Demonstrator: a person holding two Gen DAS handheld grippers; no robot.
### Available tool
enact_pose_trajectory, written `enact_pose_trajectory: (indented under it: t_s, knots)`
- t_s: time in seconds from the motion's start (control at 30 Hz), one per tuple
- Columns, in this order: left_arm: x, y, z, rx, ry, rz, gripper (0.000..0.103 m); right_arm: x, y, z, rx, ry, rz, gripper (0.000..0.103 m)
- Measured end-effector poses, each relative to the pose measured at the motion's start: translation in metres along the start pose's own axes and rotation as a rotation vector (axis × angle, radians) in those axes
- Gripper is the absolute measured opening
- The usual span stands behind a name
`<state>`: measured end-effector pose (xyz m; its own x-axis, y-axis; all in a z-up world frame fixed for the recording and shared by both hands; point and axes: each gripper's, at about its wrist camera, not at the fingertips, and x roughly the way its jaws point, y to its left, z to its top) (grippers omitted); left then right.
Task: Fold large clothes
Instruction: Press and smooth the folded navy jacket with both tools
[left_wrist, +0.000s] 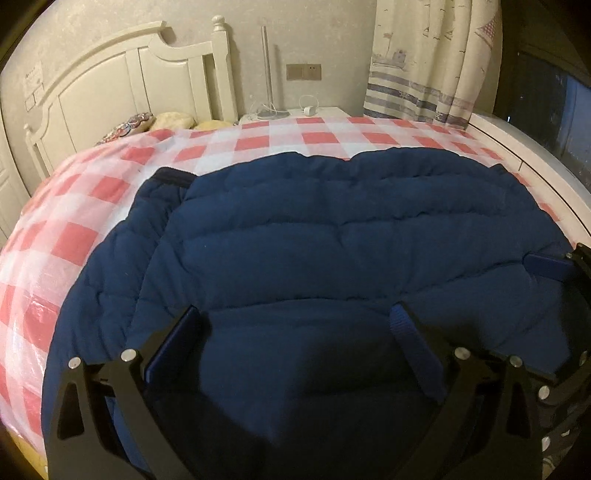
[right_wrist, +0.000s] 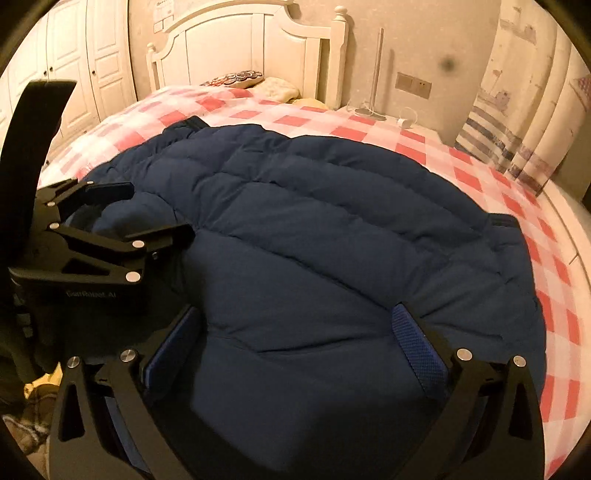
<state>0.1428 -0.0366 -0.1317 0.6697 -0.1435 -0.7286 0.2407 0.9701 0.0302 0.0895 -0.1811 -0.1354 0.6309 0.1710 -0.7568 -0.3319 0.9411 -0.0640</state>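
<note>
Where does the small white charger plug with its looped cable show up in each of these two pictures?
Left wrist view: the small white charger plug sits top centre, on the white nightstand.
Right wrist view: the plug is upper right.
Shared landmark: the brown wall switch plate just above it.

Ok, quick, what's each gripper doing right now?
Left gripper: open, jaws wide over the blue jacket, holding nothing.
Right gripper: open, jaws wide over the jacket's near edge, holding nothing.
</note>
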Motion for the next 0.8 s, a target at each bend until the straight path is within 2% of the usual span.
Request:
enact_pose_trajectory:
  t_s: [0.1,0.17,0.23,0.3,0.37,0.4,0.47,0.63,0.8]
  knots:
    - [-0.011,0.009,-0.003,-0.015,-0.011,-0.012,0.101,-0.014,-0.002,-0.002,0.017,-0.005,-0.015,0.098]
    - [-0.031,0.024,-0.009,-0.046,-0.057,-0.009,0.101,-0.027,-0.019,-0.003,0.048,-0.040,-0.050,0.098]
    - [-0.049,0.053,-0.018,-0.094,-0.099,0.060,0.101,-0.044,-0.044,-0.010,0.114,-0.078,-0.088,0.098]
    - [-0.050,0.082,-0.027,-0.141,-0.090,0.111,0.101,-0.050,-0.067,-0.023,0.182,-0.082,-0.119,0.098]
    - [-0.039,0.108,-0.038,-0.189,-0.039,0.134,0.101,-0.045,-0.093,-0.043,0.260,-0.050,-0.158,0.098]
    - [-0.031,0.121,-0.046,-0.221,-0.015,0.105,0.101,-0.041,-0.105,-0.055,0.314,-0.048,-0.127,0.098]
    - [-0.027,0.137,-0.059,-0.300,-0.027,-0.011,0.101,-0.035,-0.116,-0.069,0.368,-0.074,-0.051,0.099]
    - [-0.023,0.130,-0.055,-0.261,-0.032,0.031,0.101,-0.028,-0.123,-0.072,0.376,-0.070,-0.004,0.099]
    - [-0.024,0.133,-0.058,-0.285,-0.029,0.007,0.101,-0.031,-0.126,-0.077,0.397,-0.093,0.014,0.098]
